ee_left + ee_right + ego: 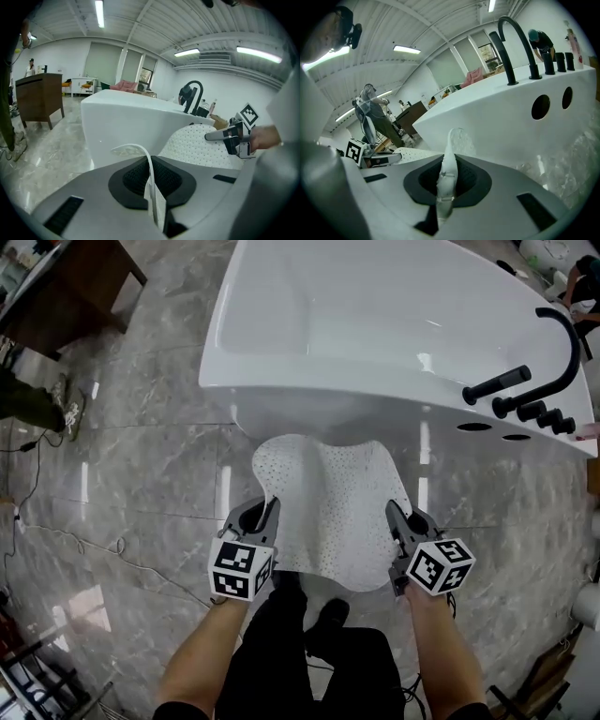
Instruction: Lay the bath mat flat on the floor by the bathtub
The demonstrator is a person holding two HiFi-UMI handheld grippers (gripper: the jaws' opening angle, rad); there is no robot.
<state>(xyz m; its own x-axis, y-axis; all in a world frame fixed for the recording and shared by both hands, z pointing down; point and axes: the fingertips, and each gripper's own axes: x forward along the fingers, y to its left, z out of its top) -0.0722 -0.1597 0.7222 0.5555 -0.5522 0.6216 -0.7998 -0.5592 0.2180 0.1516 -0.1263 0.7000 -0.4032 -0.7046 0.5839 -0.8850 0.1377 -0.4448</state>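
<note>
A white perforated bath mat [330, 507] hangs stretched between my two grippers, in front of the white bathtub [375, 324]. Its far end droops toward the marble floor [159, 465] at the tub's base. My left gripper [273, 509] is shut on the mat's near left edge, seen as a thin white strip [151, 183] pinched between the black pads. My right gripper [391, 513] is shut on the near right edge, the fold [448, 173] standing up between its pads. In the left gripper view the mat [197, 145] and the right gripper [234, 136] show beside the tub wall.
A black tap [553, 352] and handles sit on the tub's right rim. A dark wooden cabinet [66, 292] stands at the far left, with a cable [75, 540] across the floor. The person's feet [319, 610] stand just behind the mat. Other people stand in the background.
</note>
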